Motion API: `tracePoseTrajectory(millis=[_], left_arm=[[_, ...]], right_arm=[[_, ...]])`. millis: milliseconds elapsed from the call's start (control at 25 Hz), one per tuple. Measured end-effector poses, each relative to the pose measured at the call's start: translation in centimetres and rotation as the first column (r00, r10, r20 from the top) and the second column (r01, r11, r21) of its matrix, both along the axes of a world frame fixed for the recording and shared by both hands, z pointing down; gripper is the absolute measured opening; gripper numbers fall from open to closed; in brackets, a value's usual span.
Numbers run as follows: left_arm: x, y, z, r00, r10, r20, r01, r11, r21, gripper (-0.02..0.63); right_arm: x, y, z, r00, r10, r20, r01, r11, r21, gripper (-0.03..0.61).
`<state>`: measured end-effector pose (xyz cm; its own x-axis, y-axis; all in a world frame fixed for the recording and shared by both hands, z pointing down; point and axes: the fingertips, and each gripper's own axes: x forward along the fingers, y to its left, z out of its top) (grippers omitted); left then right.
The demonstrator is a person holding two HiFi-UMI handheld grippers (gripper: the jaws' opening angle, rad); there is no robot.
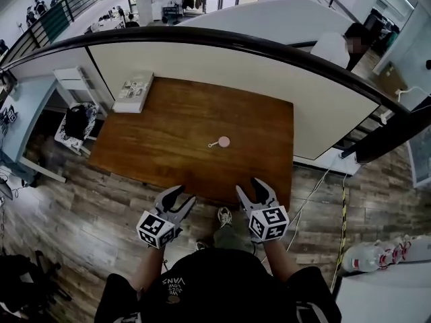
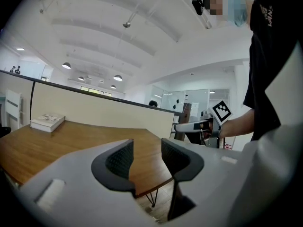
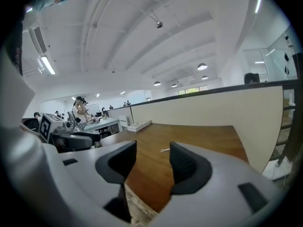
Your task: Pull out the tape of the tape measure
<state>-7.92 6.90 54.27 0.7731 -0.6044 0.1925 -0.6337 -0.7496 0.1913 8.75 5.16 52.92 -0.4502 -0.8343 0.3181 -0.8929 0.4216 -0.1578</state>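
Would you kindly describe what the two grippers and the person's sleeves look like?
The left gripper and right gripper both have light grey bodies and two curved jaws lined with black ribbed pads. Each carries a white cube printed with black square markers. The person wears a black short-sleeved shirt.

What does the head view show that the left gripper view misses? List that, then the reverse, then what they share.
Only the head view: the pink tape measure, lying untouched near the middle of the table.
Only the left gripper view: the ceiling lamps overhead.
Both: the wooden table, the book at its far left corner, and the left gripper and right gripper, each with jaws apart and nothing between them.
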Motion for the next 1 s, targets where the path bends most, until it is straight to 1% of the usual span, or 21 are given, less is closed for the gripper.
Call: tracePoseTrajectory(millis=[120,240,480,760,1000], left_arm=[[0.1,-1.9,0.6,1.0,-0.024,0.006,0.024,1.0,-0.013,0.17],[0.9,-3.7,1.3,0.999,-0.031,0.025,0.031,0.999,-0.025,0.17],[2.4,-7.7,2.3,0.997,-0.073,0.038,0.075,0.996,-0.045,0.17],[4.0,-11.7,3.0,0.992,-0.117,0.053,0.12,0.991,-0.061,0.17],[4.7,-13.9,4.1,0.984,-0.168,0.059,0.173,0.981,-0.092,0.17]], right_arm=[[-0.1,-2.3,0.8,0.999,-0.034,-0.021,0.033,0.999,-0.014,0.189],[0.4,-4.8,1.5,0.997,-0.067,-0.049,0.065,0.997,-0.031,0.189],[1.0,-9.9,3.4,0.988,-0.136,-0.07,0.132,0.989,-0.064,0.19],[1.3,-14.6,5.4,0.97,-0.226,-0.091,0.216,0.971,-0.105,0.192],[0.9,-16.4,8.1,0.951,-0.29,-0.112,0.272,0.95,-0.15,0.195]])
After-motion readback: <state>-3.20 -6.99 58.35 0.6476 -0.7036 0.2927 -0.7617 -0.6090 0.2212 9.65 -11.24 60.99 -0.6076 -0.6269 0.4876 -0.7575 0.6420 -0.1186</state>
